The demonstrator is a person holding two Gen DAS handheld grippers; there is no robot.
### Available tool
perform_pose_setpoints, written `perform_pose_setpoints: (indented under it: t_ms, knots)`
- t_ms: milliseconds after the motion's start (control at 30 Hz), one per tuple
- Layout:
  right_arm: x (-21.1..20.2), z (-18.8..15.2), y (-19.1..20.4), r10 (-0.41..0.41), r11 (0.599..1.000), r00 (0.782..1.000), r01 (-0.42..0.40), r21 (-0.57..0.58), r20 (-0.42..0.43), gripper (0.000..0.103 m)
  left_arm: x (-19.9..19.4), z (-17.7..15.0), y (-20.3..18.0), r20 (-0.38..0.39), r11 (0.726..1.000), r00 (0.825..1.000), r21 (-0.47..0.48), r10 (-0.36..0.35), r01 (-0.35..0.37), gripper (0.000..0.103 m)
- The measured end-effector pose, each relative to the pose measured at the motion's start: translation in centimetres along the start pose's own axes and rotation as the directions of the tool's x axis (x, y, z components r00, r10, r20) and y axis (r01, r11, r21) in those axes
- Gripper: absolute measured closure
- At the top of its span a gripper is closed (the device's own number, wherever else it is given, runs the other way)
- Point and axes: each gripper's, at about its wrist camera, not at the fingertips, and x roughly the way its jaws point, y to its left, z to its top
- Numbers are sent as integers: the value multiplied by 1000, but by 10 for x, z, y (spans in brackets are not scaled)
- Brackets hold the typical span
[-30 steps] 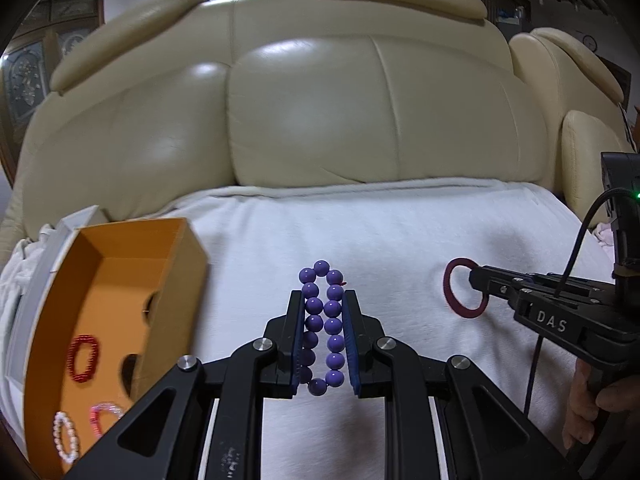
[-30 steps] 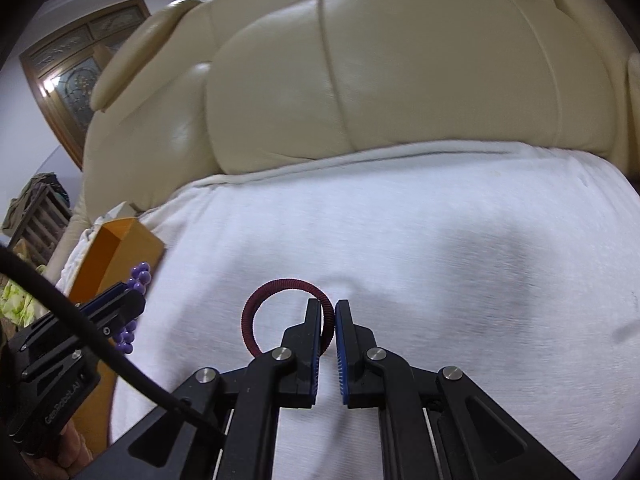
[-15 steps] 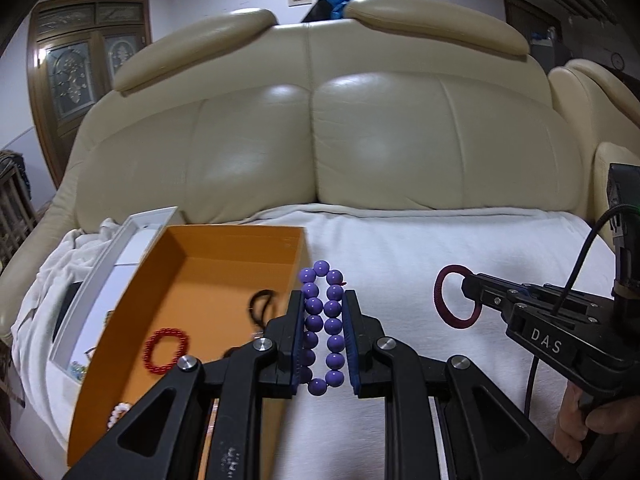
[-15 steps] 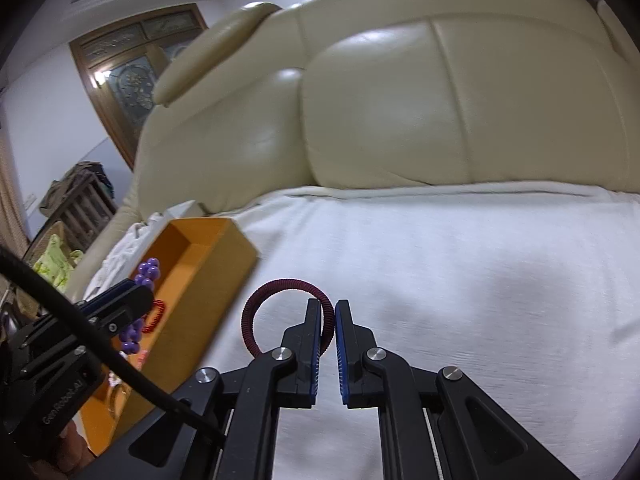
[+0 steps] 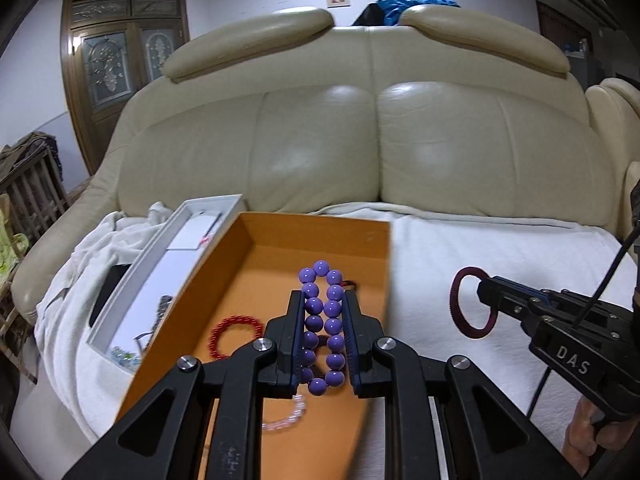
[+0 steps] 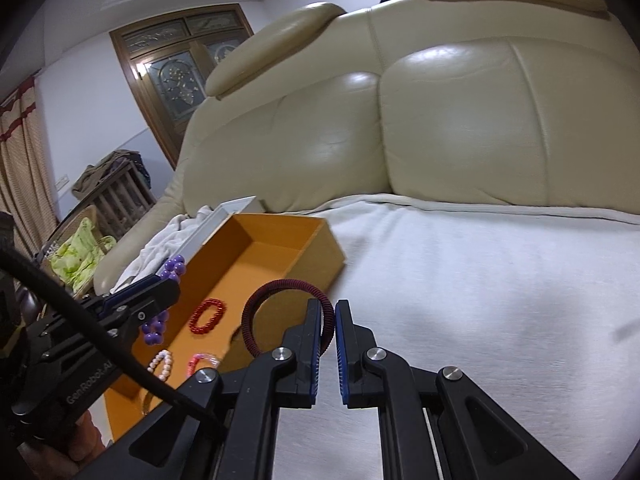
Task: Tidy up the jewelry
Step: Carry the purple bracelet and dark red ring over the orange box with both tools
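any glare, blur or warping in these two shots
Left wrist view: strong fisheye bulge with dark corners; soft glare patches on the sofa backrest; the orange box near edge smears with motion blur, while the purple bead bracelet in the left claw stays sharp. Right wrist view: same warping, brighter highlights on the sofa, a lit glass door.

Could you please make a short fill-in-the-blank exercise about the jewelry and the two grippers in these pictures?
1. The left gripper is shut on a bracelet of ____ beads.
2. The right gripper holds a dark red ____.
3. The red bead bracelet lies inside the ____ box.
4. The box stands on a ____ blanket over the sofa.

Missing words: purple; ring; orange; white
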Motion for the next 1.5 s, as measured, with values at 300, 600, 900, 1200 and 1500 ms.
perform_pose_setpoints:
  t_ms: [300, 600, 900, 1200, 1500]
  knots:
    - [20, -8, 43, 66, 997, 998, -66, -40, -16, 94, 6, -9, 42, -22, 996, 997, -51, 75, -76, 84]
    - [35, -22, 83, 130, 986, 990, -134, -101, -48, 94, 15, -18, 77, -53, 988, 990, -72, 132, -136, 84]
    - [48, -35, 103, 142, 977, 986, -153, -147, -86, 94, 22, -23, 90, -74, 983, 984, -76, 159, -165, 84]
    - [50, -46, 113, 149, 969, 982, -168, -180, -112, 94, 28, -25, 90, -93, 980, 979, -67, 179, -185, 84]
    - [51, -49, 114, 147, 968, 982, -168, -188, -122, 94, 36, -28, 90, -113, 977, 974, -55, 197, -204, 84]
